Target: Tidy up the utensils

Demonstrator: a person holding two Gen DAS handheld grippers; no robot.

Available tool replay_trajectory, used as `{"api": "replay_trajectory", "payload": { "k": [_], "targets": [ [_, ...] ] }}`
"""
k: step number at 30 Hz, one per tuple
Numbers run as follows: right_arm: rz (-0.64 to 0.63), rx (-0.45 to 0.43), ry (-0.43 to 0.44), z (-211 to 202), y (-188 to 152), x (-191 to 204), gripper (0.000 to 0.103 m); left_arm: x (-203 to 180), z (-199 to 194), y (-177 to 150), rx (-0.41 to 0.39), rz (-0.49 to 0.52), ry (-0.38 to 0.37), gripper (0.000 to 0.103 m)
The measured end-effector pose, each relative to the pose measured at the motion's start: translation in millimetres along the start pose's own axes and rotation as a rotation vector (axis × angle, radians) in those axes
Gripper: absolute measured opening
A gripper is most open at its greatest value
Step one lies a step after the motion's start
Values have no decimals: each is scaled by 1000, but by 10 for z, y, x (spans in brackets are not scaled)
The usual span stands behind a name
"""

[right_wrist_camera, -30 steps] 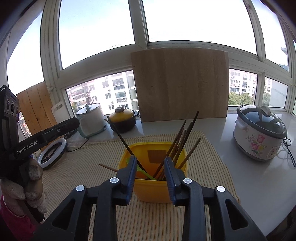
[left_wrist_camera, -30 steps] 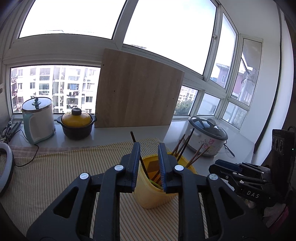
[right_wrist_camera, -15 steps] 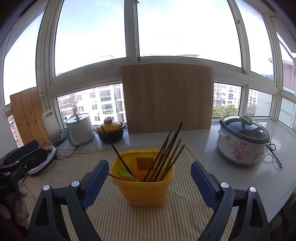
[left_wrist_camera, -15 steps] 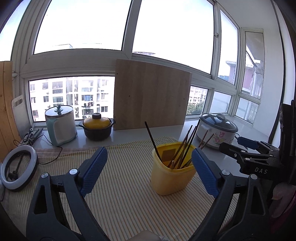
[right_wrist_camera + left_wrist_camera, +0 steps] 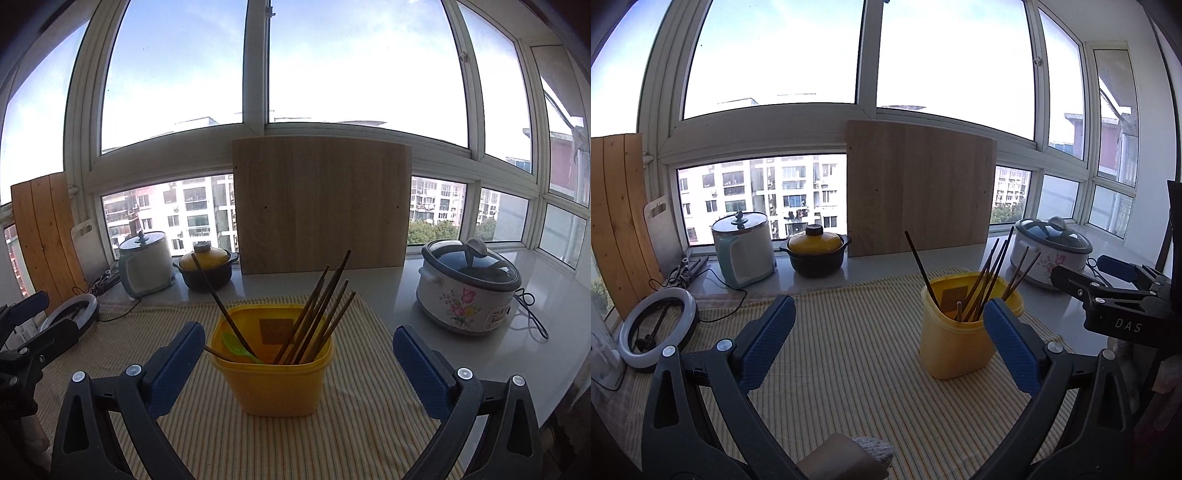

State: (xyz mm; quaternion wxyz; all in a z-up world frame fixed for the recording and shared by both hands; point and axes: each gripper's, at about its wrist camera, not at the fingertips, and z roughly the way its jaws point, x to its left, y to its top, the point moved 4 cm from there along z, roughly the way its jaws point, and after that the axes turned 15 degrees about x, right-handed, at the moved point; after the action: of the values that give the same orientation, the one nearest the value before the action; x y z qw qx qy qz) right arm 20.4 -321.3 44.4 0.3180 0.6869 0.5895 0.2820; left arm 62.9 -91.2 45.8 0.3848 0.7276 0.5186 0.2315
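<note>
Right wrist view: chopsticks [image 5: 317, 317] & green spoon [image 5: 238, 347] stand in yellow tub [image 5: 275, 384]. Nothing loose nearby on bench; task prob. done. Both grippers' jaws wide apart, empty.

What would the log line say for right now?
left hand-held gripper: open, empty | right hand-held gripper: open, empty | chopsticks: in yellow tub | green spoon: in tub | tub: on striped cloth

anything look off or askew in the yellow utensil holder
One dark chopstick leans left, apart from the bundle of chopsticks leaning right in the yellow holder. A green spoon lies low inside. Nothing is spilled.
</note>
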Motion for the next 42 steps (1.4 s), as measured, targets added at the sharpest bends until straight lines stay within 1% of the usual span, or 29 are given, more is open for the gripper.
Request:
{"api": "replay_trajectory", "payload": {
  "k": [4,8,21,42],
  "targets": [
    [3,-2,-4,9,-1,0,103,70,-37,2,-21,-35,9,103],
    [8,12,0,45,-5,-14,103,112,-47,-5,-22,-57,12,103],
    [6,32,6,85,-28,13,103,108,-21,-47,-8,-58,14,103],
    [27,51,14,144,-59,-60,103,68,22,-114,12,-53,8,103]
  ]
}}
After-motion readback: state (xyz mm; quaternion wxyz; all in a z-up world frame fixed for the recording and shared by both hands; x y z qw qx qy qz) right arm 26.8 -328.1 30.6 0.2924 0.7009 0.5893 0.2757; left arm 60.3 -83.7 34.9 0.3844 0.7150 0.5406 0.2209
